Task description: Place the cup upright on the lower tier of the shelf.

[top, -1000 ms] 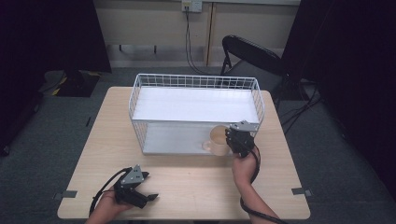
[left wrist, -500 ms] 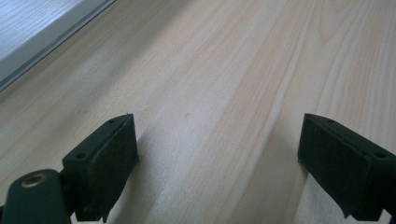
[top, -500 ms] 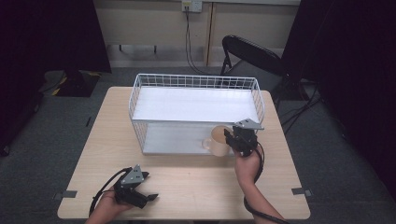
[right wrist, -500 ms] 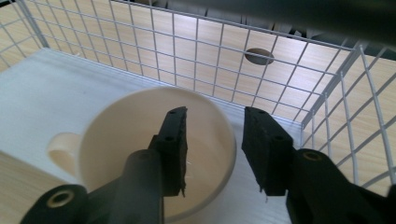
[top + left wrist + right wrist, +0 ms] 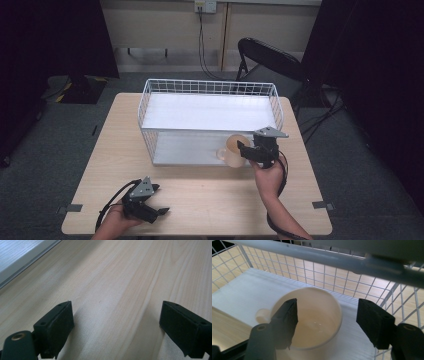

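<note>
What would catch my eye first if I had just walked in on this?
Probably the white wire basket standing in the middle of the wooden table. At its near right corner the right gripper stands open around a cream cup, while the left gripper rests open near the table's front left edge.

The cream cup (image 5: 235,149) stands upright, mouth open and empty. It sits on the lower shelf's front-right corner, its handle (image 5: 262,314) pointing to nine o'clock.
</note>
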{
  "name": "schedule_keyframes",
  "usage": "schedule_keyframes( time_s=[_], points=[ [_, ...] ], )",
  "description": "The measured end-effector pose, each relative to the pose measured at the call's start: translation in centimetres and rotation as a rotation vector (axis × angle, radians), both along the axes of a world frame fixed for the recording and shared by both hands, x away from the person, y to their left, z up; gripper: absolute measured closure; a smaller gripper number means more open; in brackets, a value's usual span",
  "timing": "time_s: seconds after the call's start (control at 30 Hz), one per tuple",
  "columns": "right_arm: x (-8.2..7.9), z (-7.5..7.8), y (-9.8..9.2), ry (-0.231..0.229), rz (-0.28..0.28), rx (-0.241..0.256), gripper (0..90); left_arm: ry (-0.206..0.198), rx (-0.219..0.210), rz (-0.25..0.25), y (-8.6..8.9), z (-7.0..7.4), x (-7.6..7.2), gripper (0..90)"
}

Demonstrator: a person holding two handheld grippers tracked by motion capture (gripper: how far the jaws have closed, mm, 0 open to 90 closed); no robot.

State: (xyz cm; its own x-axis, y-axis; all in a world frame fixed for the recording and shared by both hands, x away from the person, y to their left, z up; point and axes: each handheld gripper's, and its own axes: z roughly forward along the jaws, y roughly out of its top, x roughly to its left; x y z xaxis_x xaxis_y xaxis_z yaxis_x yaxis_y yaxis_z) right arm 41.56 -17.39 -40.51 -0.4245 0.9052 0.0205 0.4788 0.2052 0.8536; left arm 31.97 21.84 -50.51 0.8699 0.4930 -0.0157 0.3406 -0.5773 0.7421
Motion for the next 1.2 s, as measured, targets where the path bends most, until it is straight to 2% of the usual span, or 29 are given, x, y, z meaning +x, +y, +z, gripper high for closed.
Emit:
schedule_keyframes(
  time_s=[0.07,0.23,0.3,0.63,0.9,1.2],
  points=[
    [-0.1,0.1,-0.1,0.002,0.006,0.001,27.7,0.000,0.000,0.000,0.0,0.0,0.0,11.6],
    [-0.4,0.4,0.0,0.003,0.035,0.007,25.0,0.000,0.000,0.000,0.0,0.0,0.0,11.6],
    [-0.7,0.5,0.1,0.001,0.049,0.000,20.7,0.000,0.000,0.000,0.0,0.0,0.0,11.6],
    [-1.6,0.7,0.0,0.005,0.077,0.005,17.3,0.000,0.000,0.000,0.0,0.0,0.0,11.6],
    [-2.5,-0.3,0.0,0.010,0.097,0.006,16.6,0.000,0.000,0.000,0.0,0.0,0.0,11.6],
    [-2.5,-1.7,0.3,0.031,0.083,-0.014,16.3,0.000,0.000,0.000,0.0,0.0,0.0,11.6]
  ],
)
